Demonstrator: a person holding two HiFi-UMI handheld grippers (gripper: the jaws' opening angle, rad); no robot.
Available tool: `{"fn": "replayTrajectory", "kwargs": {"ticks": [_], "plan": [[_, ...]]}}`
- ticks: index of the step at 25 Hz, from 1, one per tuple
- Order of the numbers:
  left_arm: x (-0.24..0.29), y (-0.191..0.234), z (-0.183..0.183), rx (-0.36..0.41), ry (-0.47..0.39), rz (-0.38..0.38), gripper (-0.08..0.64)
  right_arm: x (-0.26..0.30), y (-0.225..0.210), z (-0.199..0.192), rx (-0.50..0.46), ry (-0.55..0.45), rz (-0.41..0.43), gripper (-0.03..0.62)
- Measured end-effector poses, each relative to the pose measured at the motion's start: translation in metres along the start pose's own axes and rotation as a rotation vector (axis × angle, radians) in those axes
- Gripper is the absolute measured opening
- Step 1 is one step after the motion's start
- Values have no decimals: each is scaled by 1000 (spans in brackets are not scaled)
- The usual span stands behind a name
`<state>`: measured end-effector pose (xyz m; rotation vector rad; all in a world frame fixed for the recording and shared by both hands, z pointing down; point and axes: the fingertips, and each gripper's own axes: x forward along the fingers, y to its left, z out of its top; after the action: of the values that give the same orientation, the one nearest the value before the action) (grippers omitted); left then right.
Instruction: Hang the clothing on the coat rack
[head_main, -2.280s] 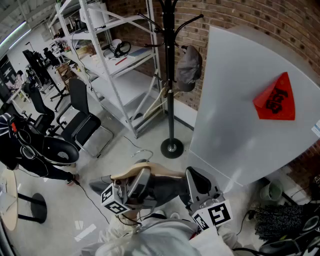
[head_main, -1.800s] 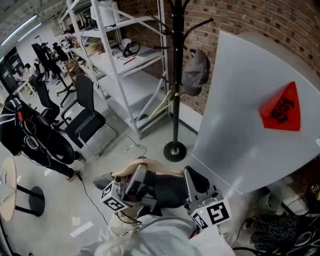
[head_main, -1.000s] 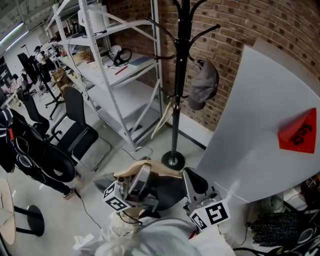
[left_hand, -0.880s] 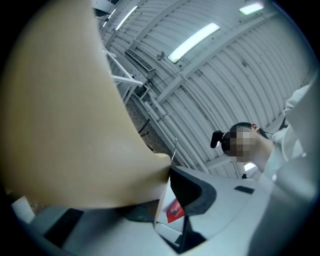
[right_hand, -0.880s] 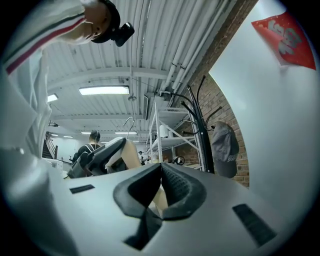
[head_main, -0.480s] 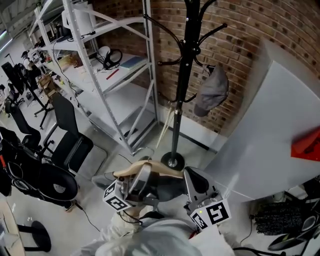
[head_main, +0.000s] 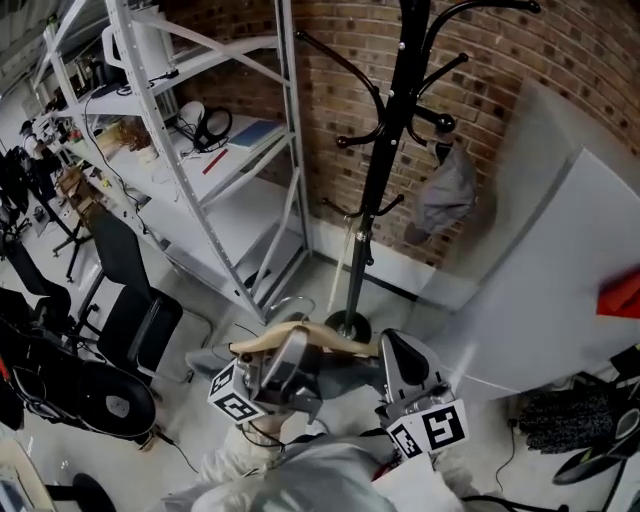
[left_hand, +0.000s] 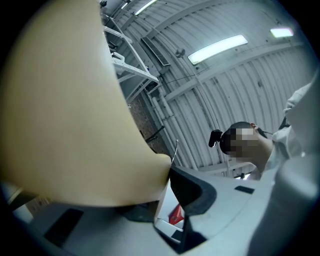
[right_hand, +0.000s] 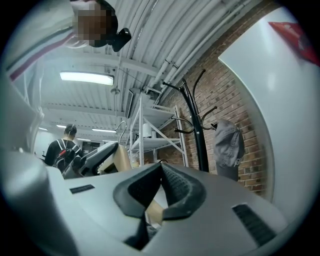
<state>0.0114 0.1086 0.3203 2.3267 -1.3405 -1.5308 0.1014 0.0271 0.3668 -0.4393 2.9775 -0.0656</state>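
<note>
A black coat rack (head_main: 385, 170) stands against the brick wall, and a grey cap (head_main: 447, 200) hangs on one of its hooks. Low in the head view, my left gripper (head_main: 285, 365) is shut on a wooden hanger (head_main: 262, 342) with grey clothing (head_main: 345, 378) draped over it. The hanger's wood (left_hand: 65, 110) fills the left gripper view and presses on the black pad. My right gripper (head_main: 400, 360) is at the hanger's right end. Its tips (right_hand: 161, 167) are together, with tan wood showing between the jaws. The rack (right_hand: 199, 135) and the cap (right_hand: 228, 147) stand ahead of it.
White metal shelving (head_main: 200, 150) stands left of the rack. A black office chair (head_main: 130, 310) is on the floor at the left. A large white panel (head_main: 560, 280) leans at the right. A person (right_hand: 62, 147) stands far back in the room.
The coat rack has come nearer and now stands straight ahead above the grippers, and the cap has shifted right. Both grippers still carry the hanger in the same pose.
</note>
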Motion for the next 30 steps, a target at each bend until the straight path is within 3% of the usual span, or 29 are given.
{"fn": "replayTrajectory", "kwargs": {"ticks": [6, 16, 30], "plan": [[8, 23, 3, -39, 45, -31, 104, 14, -7, -7, -11, 7, -76, 24], [26, 66, 6, -118, 58, -46, 104, 55, -22, -7, -3, 8, -103, 23], [87, 134, -10, -175, 89, -65, 104, 97, -105, -2, -50, 8, -177, 23]]}}
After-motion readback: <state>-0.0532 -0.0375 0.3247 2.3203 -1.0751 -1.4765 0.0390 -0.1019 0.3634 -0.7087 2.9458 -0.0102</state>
